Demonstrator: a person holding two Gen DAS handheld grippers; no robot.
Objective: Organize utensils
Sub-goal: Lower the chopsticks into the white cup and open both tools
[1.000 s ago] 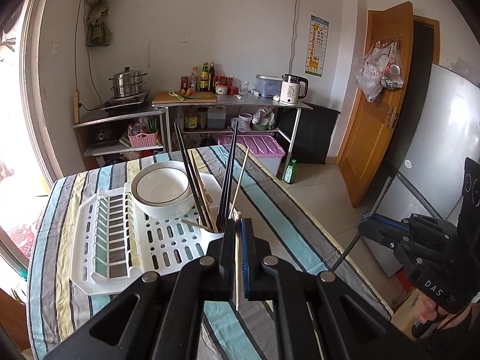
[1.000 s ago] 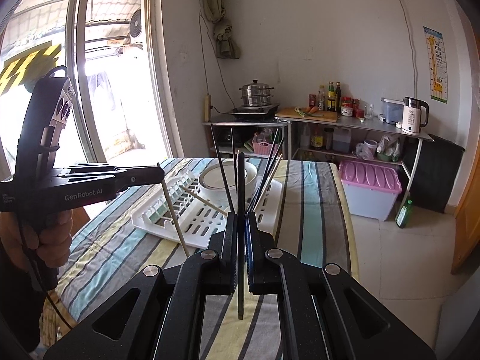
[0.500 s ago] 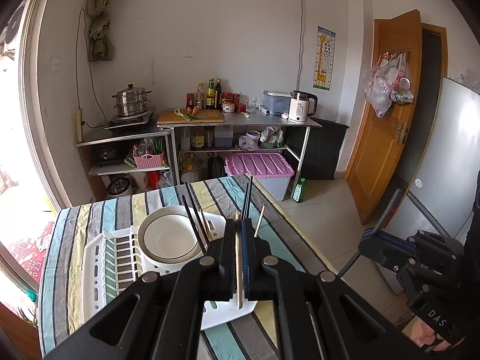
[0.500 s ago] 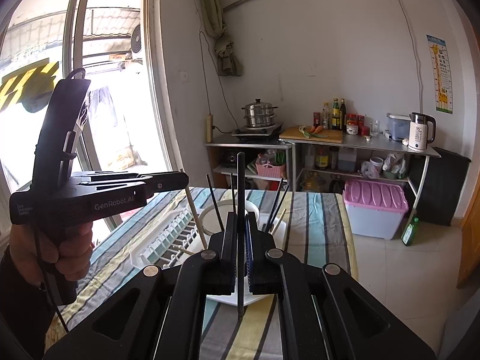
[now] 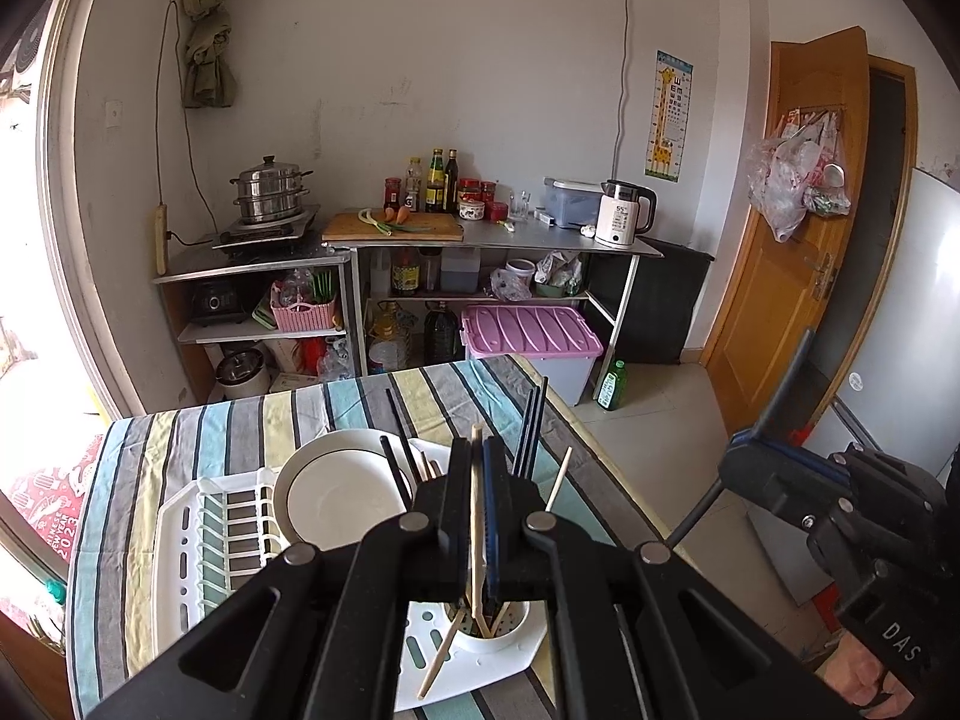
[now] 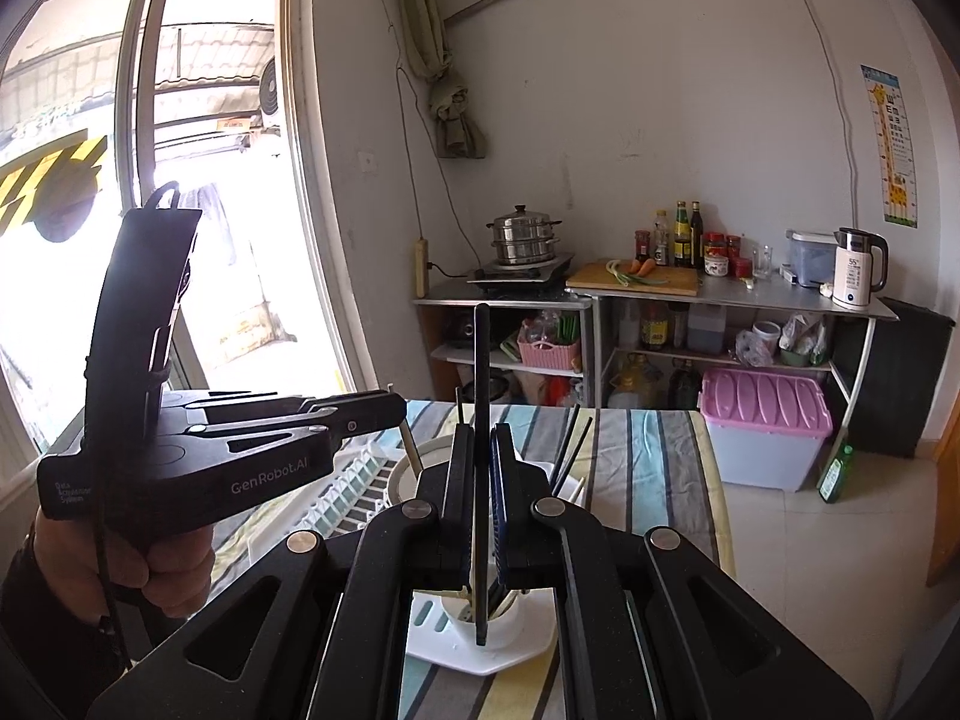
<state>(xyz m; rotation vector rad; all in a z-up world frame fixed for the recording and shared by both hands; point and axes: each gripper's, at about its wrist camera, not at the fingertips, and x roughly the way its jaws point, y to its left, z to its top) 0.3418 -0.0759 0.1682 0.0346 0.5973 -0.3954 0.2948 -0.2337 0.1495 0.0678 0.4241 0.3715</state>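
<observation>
My left gripper (image 5: 477, 450) is shut on a light wooden chopstick (image 5: 476, 516) held upright, its lower tip over the round utensil cup (image 5: 504, 630) at the corner of the white dish rack (image 5: 180, 540). My right gripper (image 6: 482, 438) is shut on a black chopstick (image 6: 481, 372), also upright, its lower end over the same cup (image 6: 498, 624). Several black and wooden chopsticks (image 5: 531, 426) stand in the cup. A white bowl (image 5: 336, 492) sits in the rack.
The rack stands on a table with a striped cloth (image 5: 240, 426). Each gripper shows in the other's view: the right one (image 5: 840, 516) at the right, the left one (image 6: 198, 456) at the left. Behind are kitchen shelves (image 5: 420, 240), a pink-lidded bin (image 5: 528, 336), and a door (image 5: 798, 228).
Both grippers have risen and pulled back above the rack, each still holding its chopstick. The cup now lies directly below the fingers in both views.
</observation>
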